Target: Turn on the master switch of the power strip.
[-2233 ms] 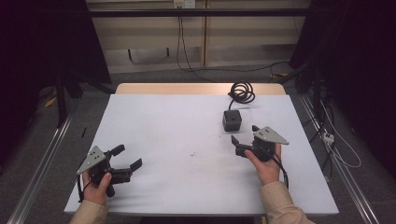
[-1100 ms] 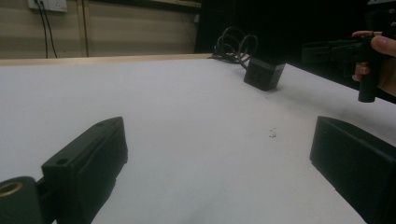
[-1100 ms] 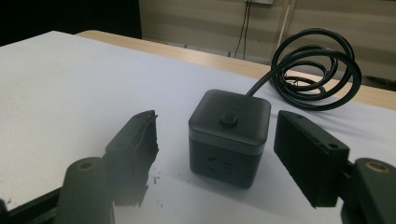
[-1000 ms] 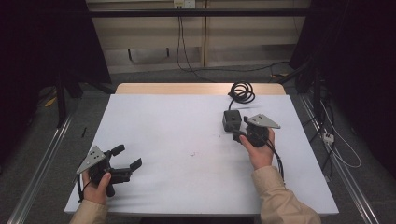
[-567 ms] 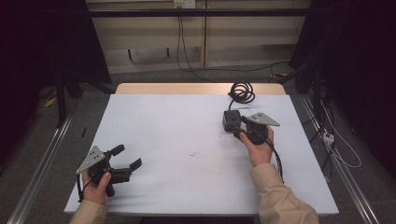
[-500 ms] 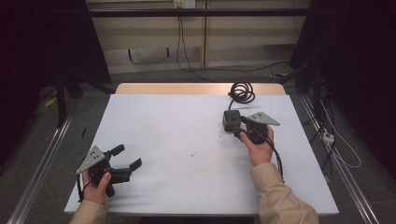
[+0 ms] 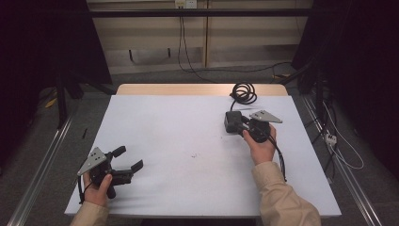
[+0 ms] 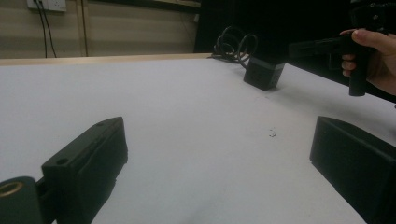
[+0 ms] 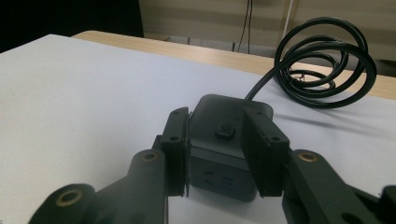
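A white table (image 7: pixel 188 141) with a bare wooden strip along its far edge stands in a dim room with pale wall panels and cables on the floor behind. Toward the far right of the table sits a black cube-shaped power adapter (image 7: pixel 232 121), its thick black cord (image 7: pixel 243 92) coiled in loops just behind it. The right gripper (image 7: pixel 243 126) has its jaws around the adapter, one on each side; in the right gripper view (image 9: pixel 223 154) they seem to press against its sides, though a thin gap may remain on the right. The left gripper (image 7: pixel 128 159) rests at the near left of the table, well apart from the adapter, its jaws spread wide over bare tabletop.
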